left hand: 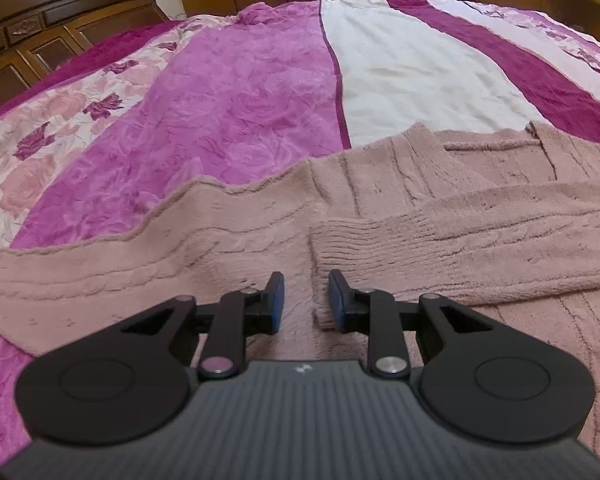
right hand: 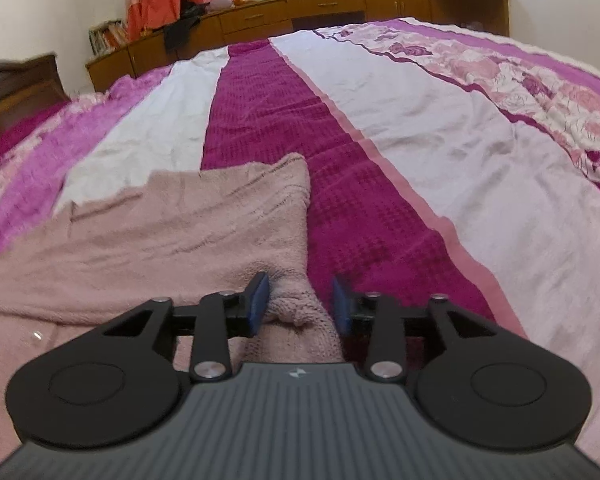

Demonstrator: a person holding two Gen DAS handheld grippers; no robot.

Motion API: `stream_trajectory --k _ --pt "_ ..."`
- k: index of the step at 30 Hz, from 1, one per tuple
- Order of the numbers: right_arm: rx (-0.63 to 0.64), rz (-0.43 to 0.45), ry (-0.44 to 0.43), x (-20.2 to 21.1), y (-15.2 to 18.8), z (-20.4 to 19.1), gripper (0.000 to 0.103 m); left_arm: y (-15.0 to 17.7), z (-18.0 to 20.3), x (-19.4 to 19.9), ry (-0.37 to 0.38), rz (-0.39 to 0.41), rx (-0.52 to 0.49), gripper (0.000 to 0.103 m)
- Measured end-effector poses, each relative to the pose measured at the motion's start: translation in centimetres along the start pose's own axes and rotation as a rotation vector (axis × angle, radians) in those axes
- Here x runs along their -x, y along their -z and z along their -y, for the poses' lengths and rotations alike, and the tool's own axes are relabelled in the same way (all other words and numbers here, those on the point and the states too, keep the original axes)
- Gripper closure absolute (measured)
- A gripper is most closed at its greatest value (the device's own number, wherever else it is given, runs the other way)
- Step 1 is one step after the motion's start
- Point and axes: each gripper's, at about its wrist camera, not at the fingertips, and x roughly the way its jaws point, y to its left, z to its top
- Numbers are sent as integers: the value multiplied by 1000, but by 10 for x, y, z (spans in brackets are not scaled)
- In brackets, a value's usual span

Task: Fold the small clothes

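Left gripper (left hand: pixel 306 300) fingers parted above pink cardigan (left hand: pixel 420 208), right gripper (right hand: pixel 300 304) fingers spread around its fold, no readable writing.

The right gripper (right hand: pixel 299 304) sits at six o'clock, its blue pads apart, with a bunched fold of the pink knitted sweater (right hand: pixel 172 220) between them; the left pad lies against the knit, the right stands just clear. The sweater spreads toward nine o'clock over the striped bedspread (right hand: pixel 420 120). A wooden cabinet (right hand: pixel 320 4) runs along twelve o'clock.
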Motion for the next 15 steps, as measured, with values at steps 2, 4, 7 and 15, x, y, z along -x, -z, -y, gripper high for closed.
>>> stream_trajectory --k 2,4,7,15 --pt "-19 14 -6 9 -3 -3 44 -1 -6 8 -4 8 15 75" --pt "-20 29 -11 16 -5 -4 41 -4 -13 16 -7 14 31 75" --pt "-9 47 -31 31 -6 -11 40 -7 -30 30 -13 24 76 75" --pt "-1 74 -109 67 -1 -29 35 -20 -100 62 -148 45 191 75"
